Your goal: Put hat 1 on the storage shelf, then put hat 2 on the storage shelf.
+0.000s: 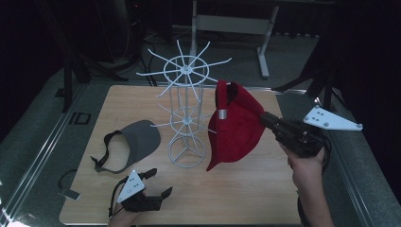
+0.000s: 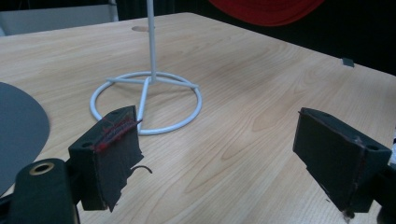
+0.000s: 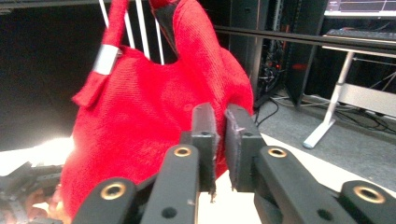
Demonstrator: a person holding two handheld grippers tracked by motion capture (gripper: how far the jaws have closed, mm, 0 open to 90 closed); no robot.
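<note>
High view: the white wire hat rack (image 1: 185, 111) stands near the middle of the pale wooden bench (image 1: 265, 189). Just right of the rack hangs the red fabric cap (image 1: 236, 125), its brim pointing down, the right hand-held gripper (image 1: 265, 119) at its right edge. Left of the rack lies a grey sun visor (image 1: 130, 142). In front of the rack rests the left hand-held gripper (image 1: 158, 182), jaws spread, nothing between them.

Left gripper view: the two black jaws stand wide apart over bare bench, the rack's ring base (image 2: 147, 102) beyond them.

Right gripper view: the jaws are almost pressed together, a narrow gap between them. The red cap (image 3: 140, 116) hangs just past their tips; I cannot tell whether they pinch its fabric.
</note>
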